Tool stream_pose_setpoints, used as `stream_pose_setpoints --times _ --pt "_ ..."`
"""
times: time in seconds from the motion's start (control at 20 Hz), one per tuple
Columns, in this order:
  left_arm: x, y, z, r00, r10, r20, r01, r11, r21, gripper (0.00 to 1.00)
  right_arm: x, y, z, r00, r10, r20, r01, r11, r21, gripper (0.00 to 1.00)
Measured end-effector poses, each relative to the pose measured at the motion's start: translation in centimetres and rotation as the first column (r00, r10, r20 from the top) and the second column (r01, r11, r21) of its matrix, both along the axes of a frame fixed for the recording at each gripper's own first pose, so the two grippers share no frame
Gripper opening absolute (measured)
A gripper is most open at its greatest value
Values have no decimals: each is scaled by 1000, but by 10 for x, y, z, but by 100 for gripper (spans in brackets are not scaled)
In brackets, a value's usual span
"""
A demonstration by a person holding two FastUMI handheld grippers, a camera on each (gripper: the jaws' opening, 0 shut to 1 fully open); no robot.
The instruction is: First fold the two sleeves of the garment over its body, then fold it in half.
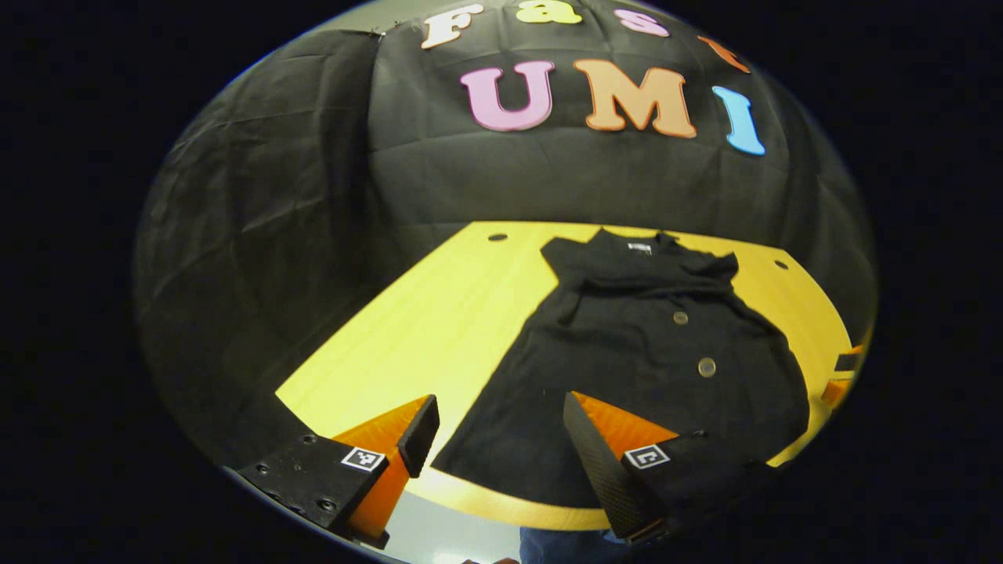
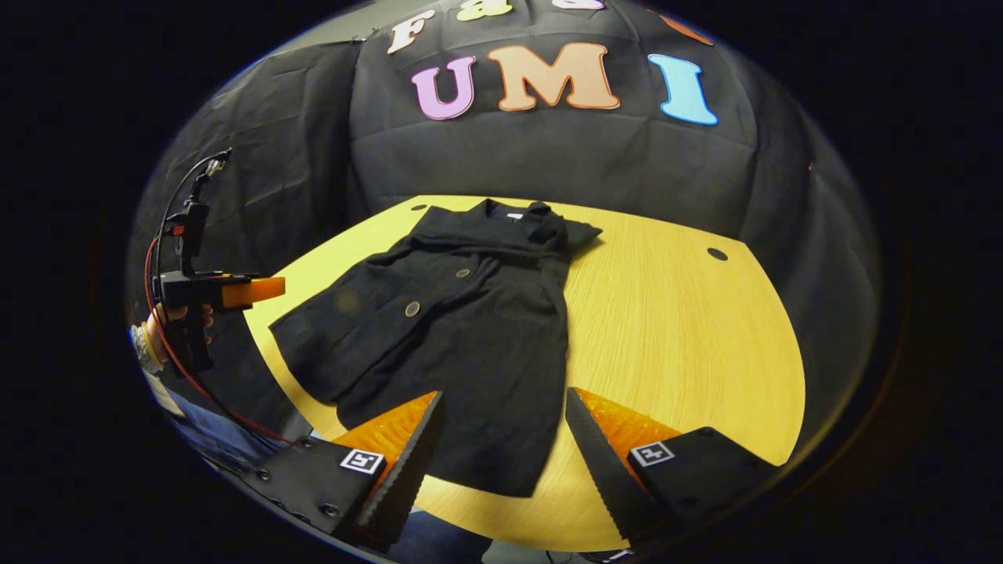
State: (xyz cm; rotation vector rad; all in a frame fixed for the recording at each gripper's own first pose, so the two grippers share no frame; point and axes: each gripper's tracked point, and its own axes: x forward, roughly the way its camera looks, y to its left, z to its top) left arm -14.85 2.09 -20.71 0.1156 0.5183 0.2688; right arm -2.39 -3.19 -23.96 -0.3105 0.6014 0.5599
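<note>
Yellow wood-grain table [image 2: 689,329], dark holes near far edge. Black garment [image 2: 462,329] flat on it, sleeves apparently folded in.

I see a black cloth wall [image 1: 548,180] hanging behind the table, creased and folded, with a seam where a second panel [image 1: 258,196] meets it at the left. The table [image 2: 674,329] has a pale yellow wood-grain top with a rounded edge. Small dark round holes [image 2: 716,254] sit in its surface near the far side. Light falls bright on the tabletop, while the cloth around it stays dim. Below the near edge I make out a patch of pale floor [image 1: 447,540].
</note>
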Motion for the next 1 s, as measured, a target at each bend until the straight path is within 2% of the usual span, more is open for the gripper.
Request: stream_pose_setpoints --times 0.15,0.2,0.25,0.3,0.35,0.45,0.5,0.55,0.6,0.65,0.7,0.8,0.85,0.9,1.0 --pt "-11 -2 -30 995 -18 -101 20 1000 23 95 -7 0 -24 999 -6 -40 5 1000 -24 93" --pt "-14 1 -38 992 -16 -125 21 999 36 95 -9 -1 -30 998 -12 -54 10 999 -34 98" --pt "-17 4 -46 990 -19 -139 24 999 39 95 -10 -2 -37 998 -20 -65 17 999 -41 98" --pt "-17 3 -52 988 -21 -155 26 999 30 95 -12 -2 -43 997 -26 -79 23 999 -47 94" --pt "-18 2 -60 985 -22 -172 26 1000 17 95 -15 -2 -49 995 -33 -90 28 998 -52 98" --pt "-23 10 -72 979 -15 -205 18 1000 13 94 -17 -4 -58 994 -45 -104 38 997 -72 98" --pt "-23 13 -74 976 -11 -216 16 1000 21 94 -17 -6 -61 993 -52 -104 43 996 -83 93" --pt "-24 11 -78 974 -12 -226 17 1000 20 94 -18 -6 -65 993 -56 -106 46 995 -93 98" --pt "-21 9 -76 977 -22 -213 27 999 19 94 -19 -6 -69 992 -62 -111 50 993 -102 93" --pt "-22 10 -77 975 -29 -222 35 999 24 95 -21 -6 -72 991 -67 -112 54 992 -110 93" --pt "-23 9 -77 974 -41 -224 49 998 27 95 -22 -6 -74 991 -71 -110 58 991 -118 98" --pt "-25 10 -79 972 -59 -226 67 997 28 95 -22 -6 -74 992 -73 -105 60 991 -120 99" --pt "-24 9 -78 974 -69 -215 74 997 16 95 -23 -6 -75 992 -73 -104 61 991 -117 98" --pt "-23 8 -80 974 -73 -214 74 997 -4 95 -23 -6 -74 992 -74 -101 63 992 -113 94" --pt "-23 10 -80 978 -67 -195 60 997 -40 92 -24 -6 -75 993 -74 -96 64 992 -111 94"
